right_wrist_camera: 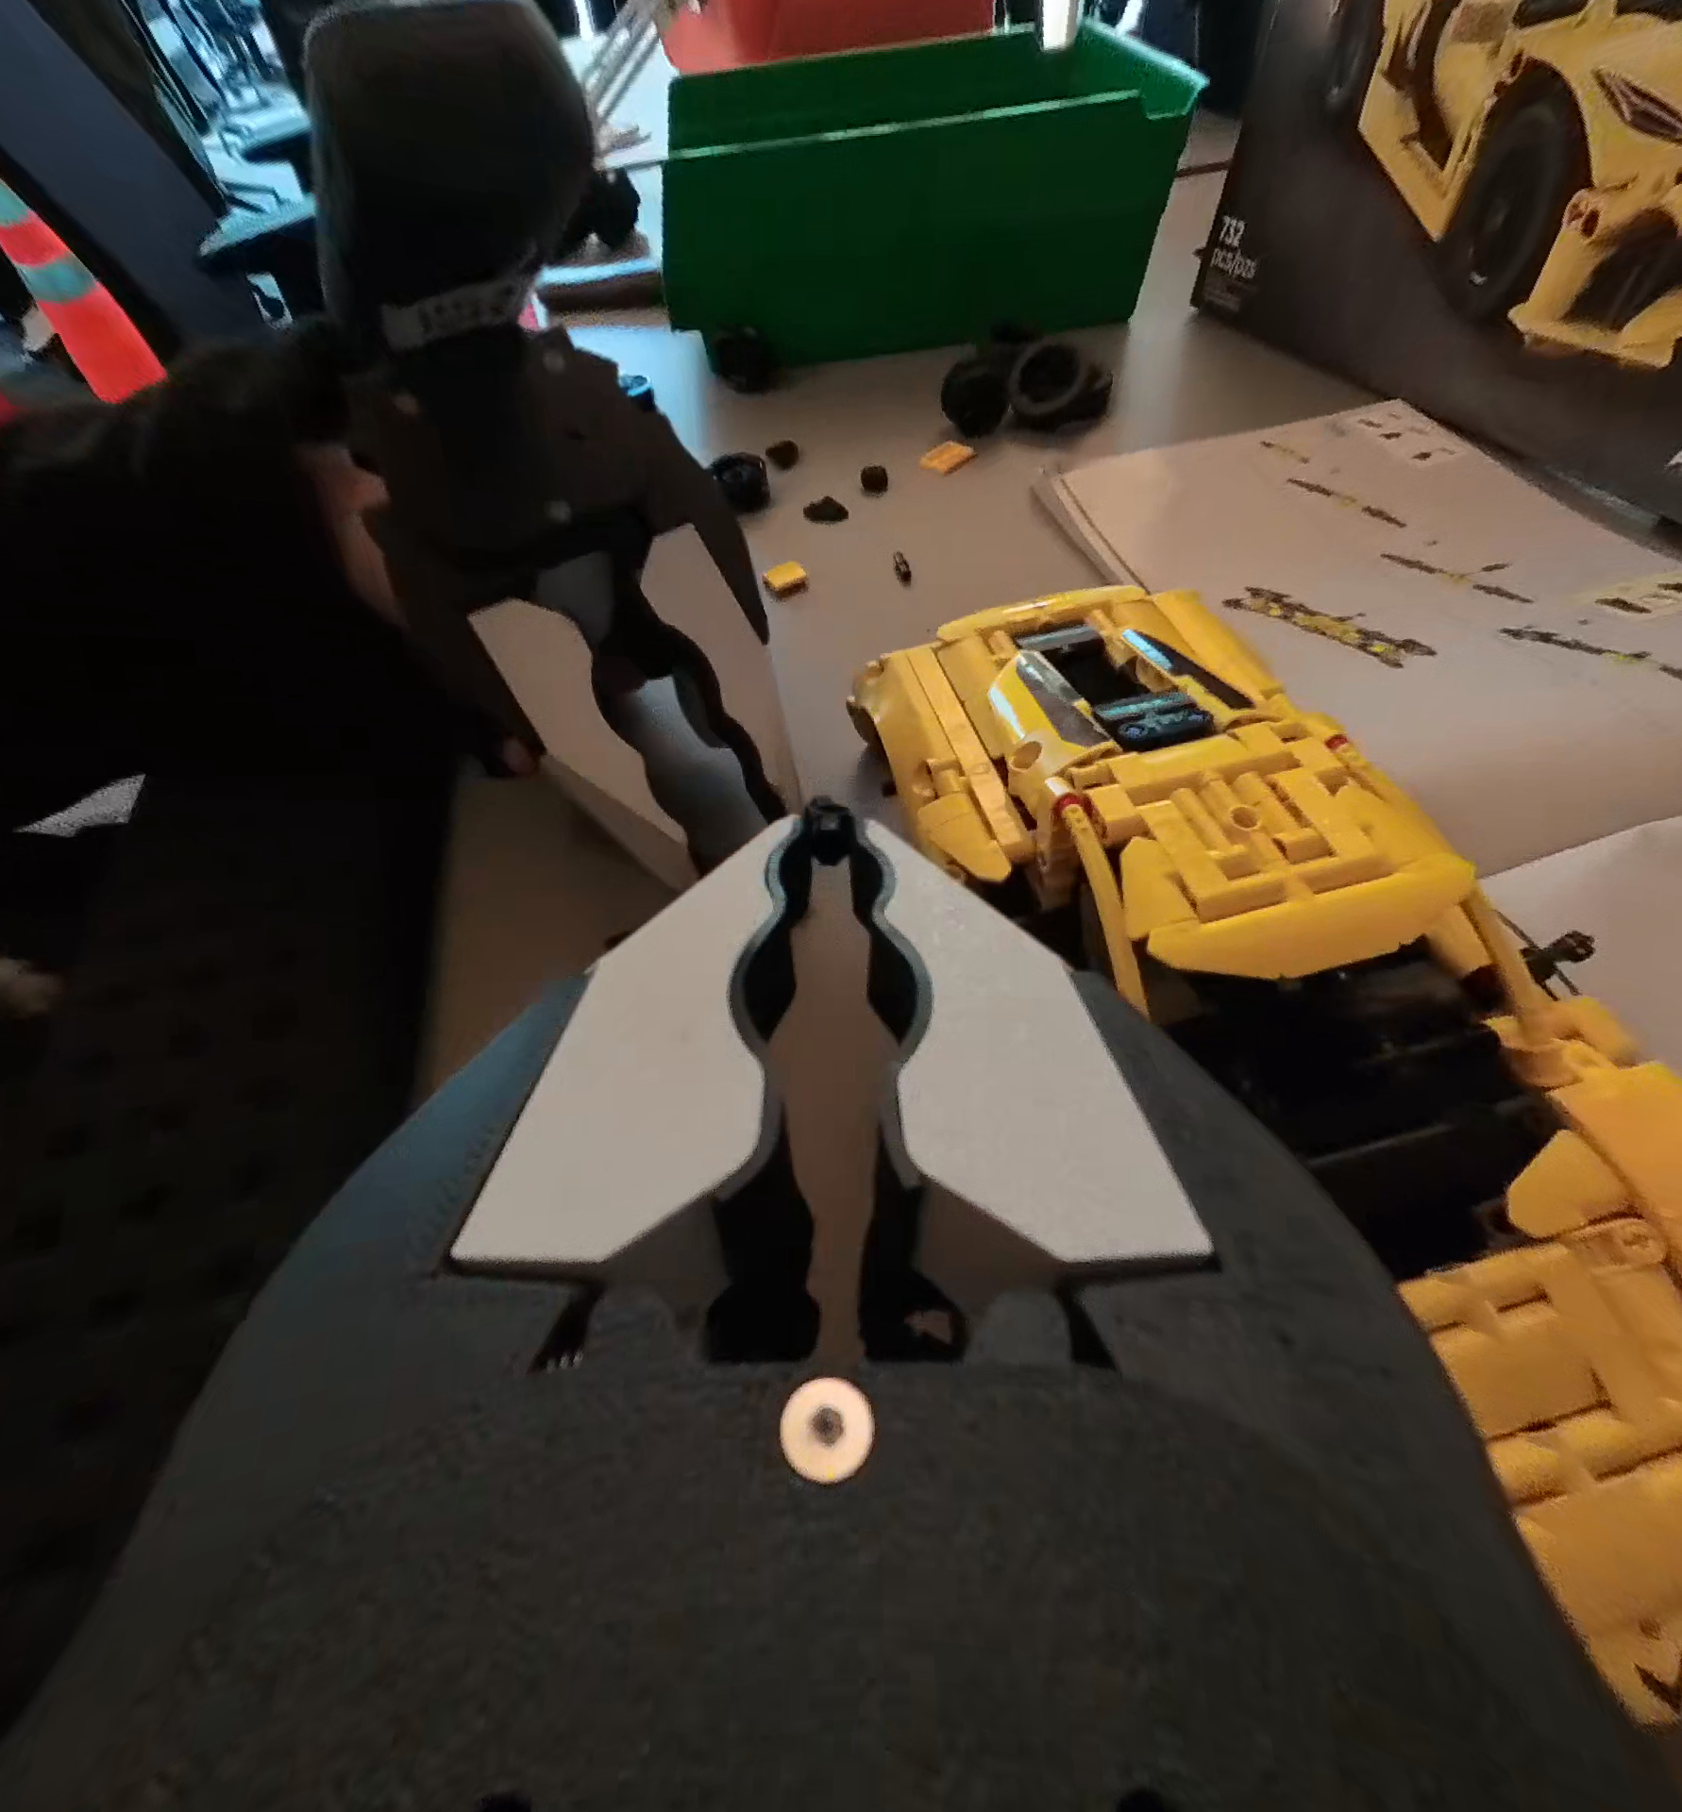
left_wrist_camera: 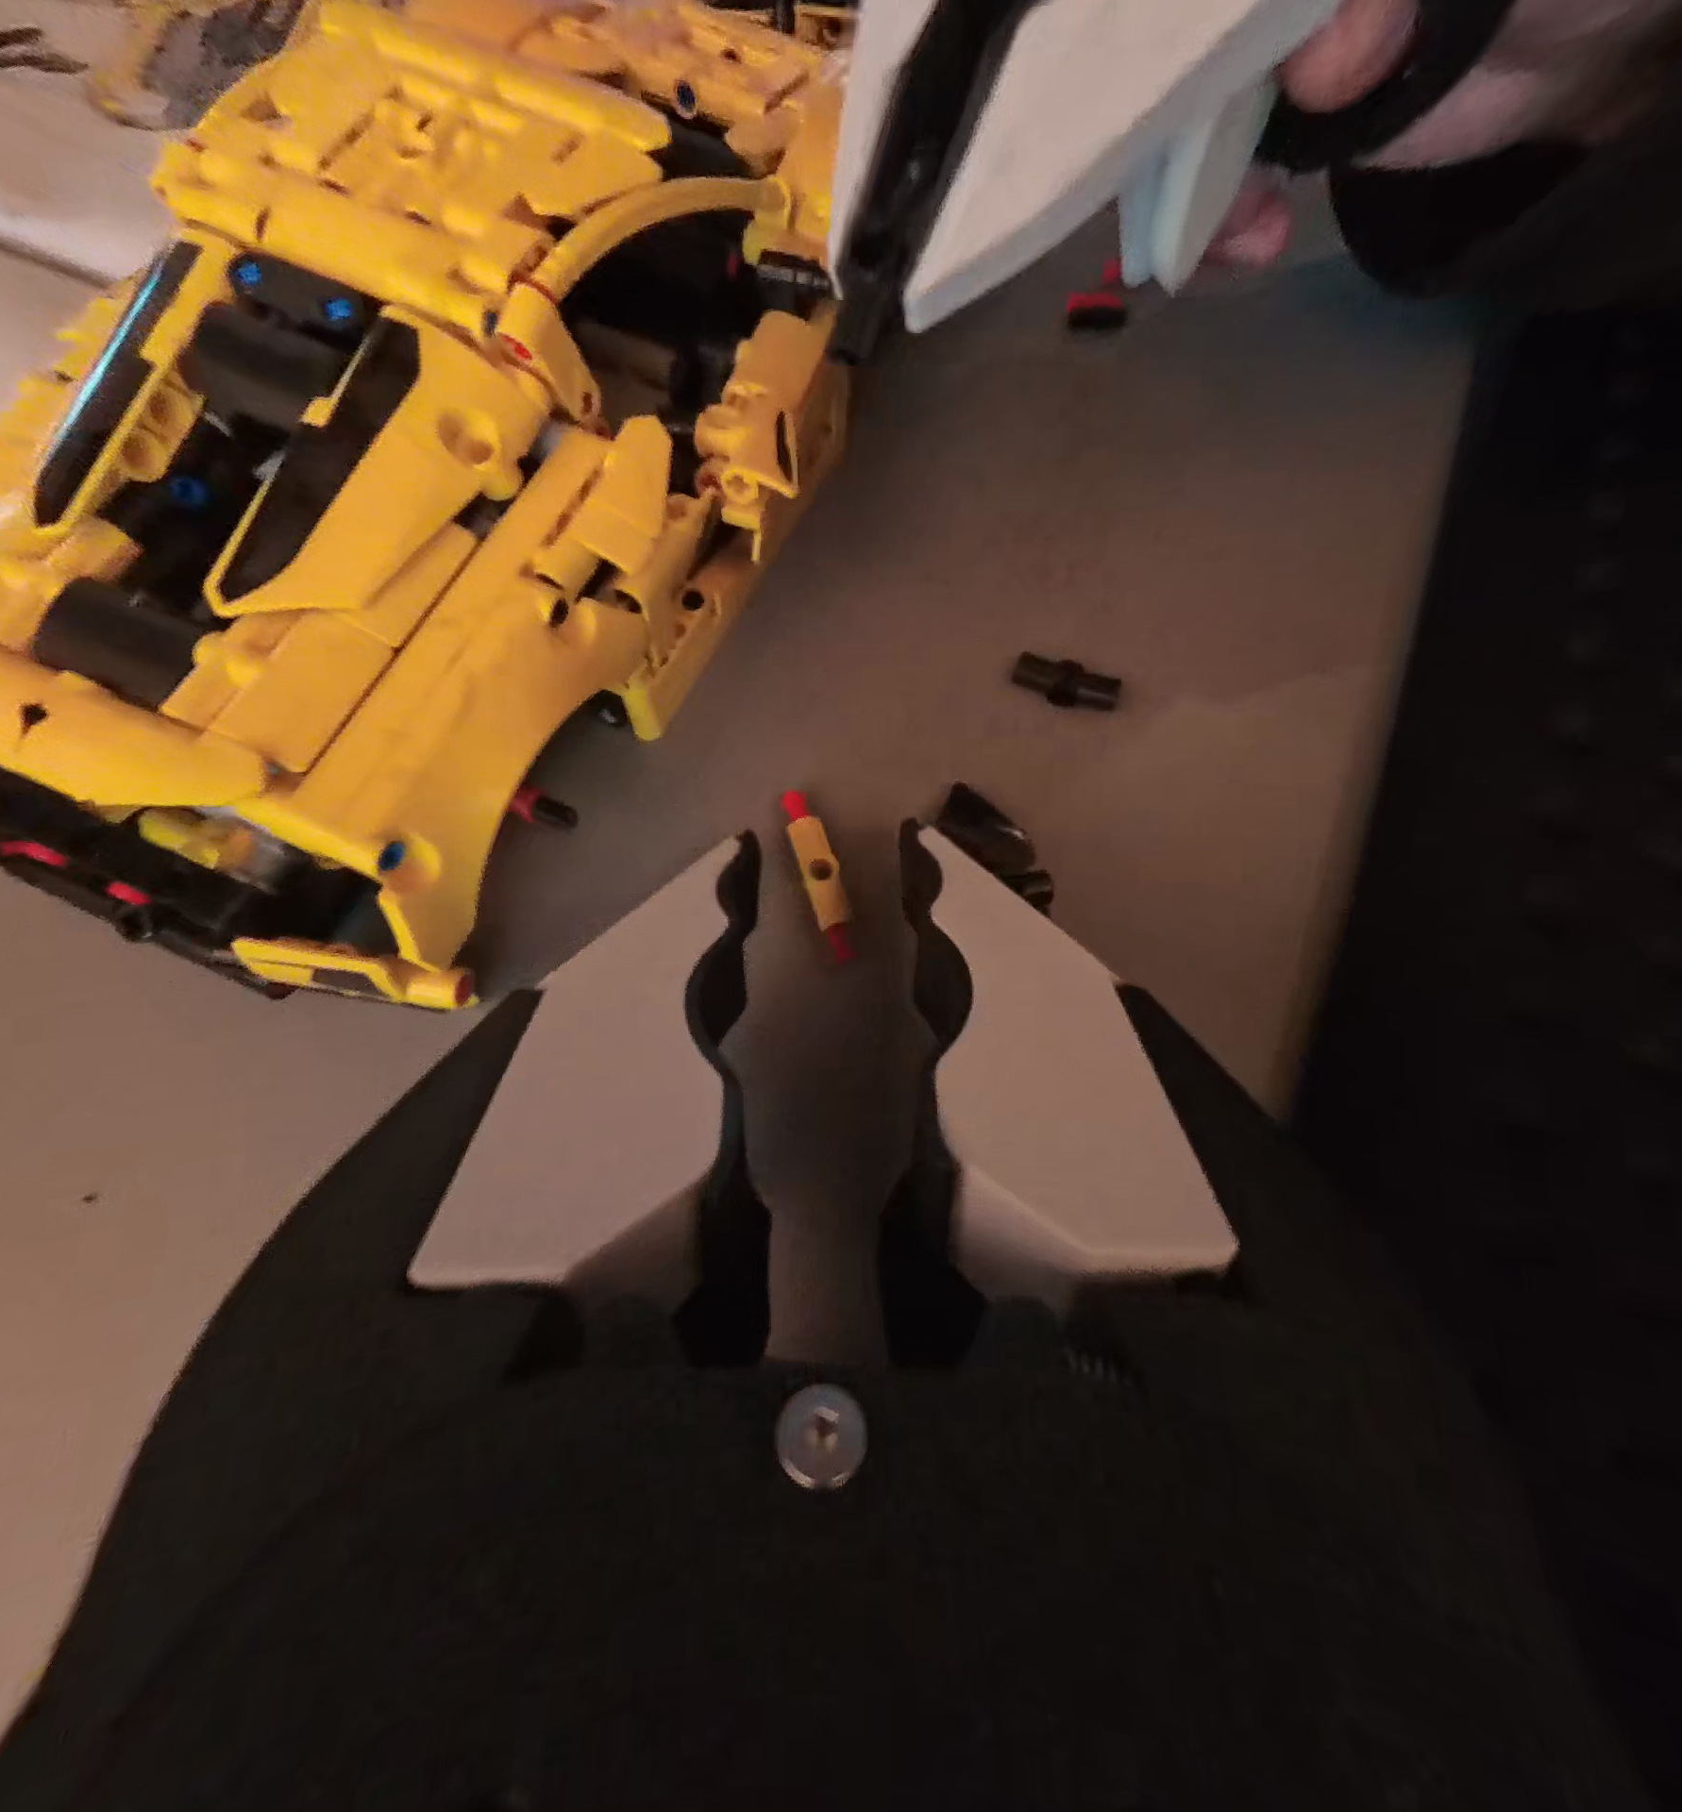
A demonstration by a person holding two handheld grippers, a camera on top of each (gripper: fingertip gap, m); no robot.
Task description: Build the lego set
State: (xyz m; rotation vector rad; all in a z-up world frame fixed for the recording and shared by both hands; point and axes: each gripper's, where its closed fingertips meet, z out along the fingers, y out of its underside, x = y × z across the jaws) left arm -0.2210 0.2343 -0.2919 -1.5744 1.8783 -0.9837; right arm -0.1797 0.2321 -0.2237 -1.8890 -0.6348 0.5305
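Grey bench (left_wrist_camera: 1063, 510) carries the yellow car (left_wrist_camera: 347, 471) at 10 o'clock; left claw (left_wrist_camera: 827, 853) gapes around a yellow-red connector (left_wrist_camera: 820, 876) — lined up to grab; right claw (right_wrist_camera: 825, 845) pinches a black pin (right_wrist_camera: 825, 822), ready for fitting.

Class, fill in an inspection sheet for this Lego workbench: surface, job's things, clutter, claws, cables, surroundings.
Surface: grey table, partly covered by open instruction sheets.
Job's things: yellow car model; small yellow-and-red piece lying loose on the table.
Clutter: black tyres, a black pin.
Claws: left claw open around the yellow-and-red piece; right claw shut on a small black part.
Cables: nothing seen.
Surroundings: green bin, set's box.
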